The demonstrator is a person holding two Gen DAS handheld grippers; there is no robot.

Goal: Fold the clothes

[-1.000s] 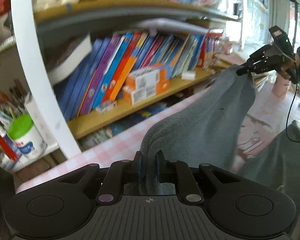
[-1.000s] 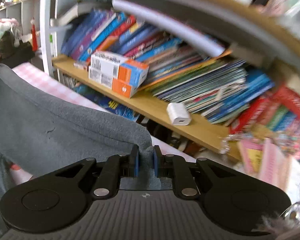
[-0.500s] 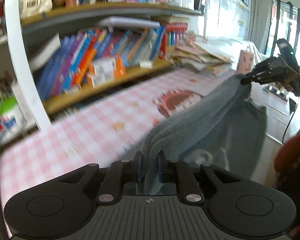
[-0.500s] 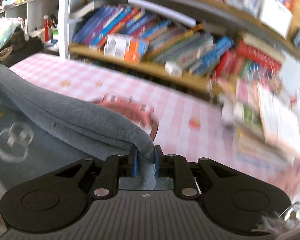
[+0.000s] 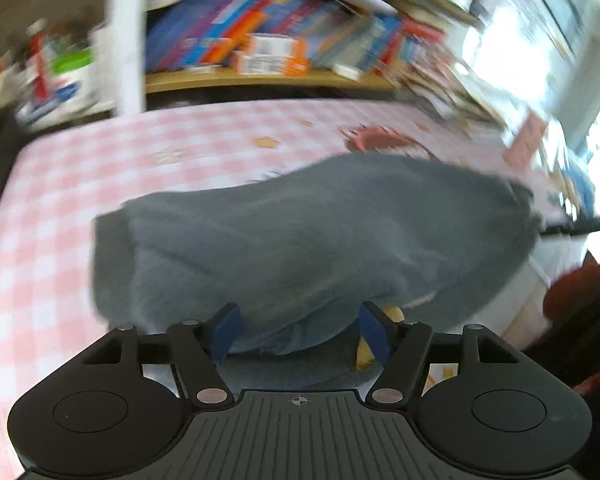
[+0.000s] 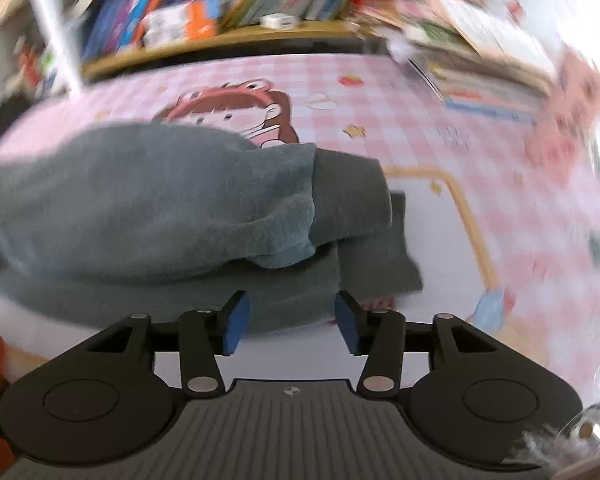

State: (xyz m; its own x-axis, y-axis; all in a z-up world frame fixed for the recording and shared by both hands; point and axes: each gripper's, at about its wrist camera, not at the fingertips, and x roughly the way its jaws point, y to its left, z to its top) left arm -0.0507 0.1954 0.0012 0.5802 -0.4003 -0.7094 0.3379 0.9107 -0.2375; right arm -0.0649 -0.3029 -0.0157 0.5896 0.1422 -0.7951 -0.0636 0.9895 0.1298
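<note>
Fold just laid: grey garment (image 5: 312, 240) down in a doubled heap on the pink-checked table (image 5: 60, 184), bookshelf (image 5: 260, 76) behind. On the left, left tongs (image 5: 298, 330) released, jaws just spread wide, blue pads (image 5: 225, 330) standing either side of the near hem without pressing it; cloth lying loose between them. Far right of that view, a dark sliver at the garment's other end, too blurred to name. On the right, right tongs (image 6: 290, 326) likewise let go, jaws just parted, pads (image 6: 236, 326) clear of the fabric, the folded edge (image 6: 312, 216) resting ahead with the under layer poking out to its right. Step in hand, by judgement: release after a fold-over. Next: back both tongs off without dragging cloth, then regrip a side edge for the crosswise fold, layers squared first.
</note>
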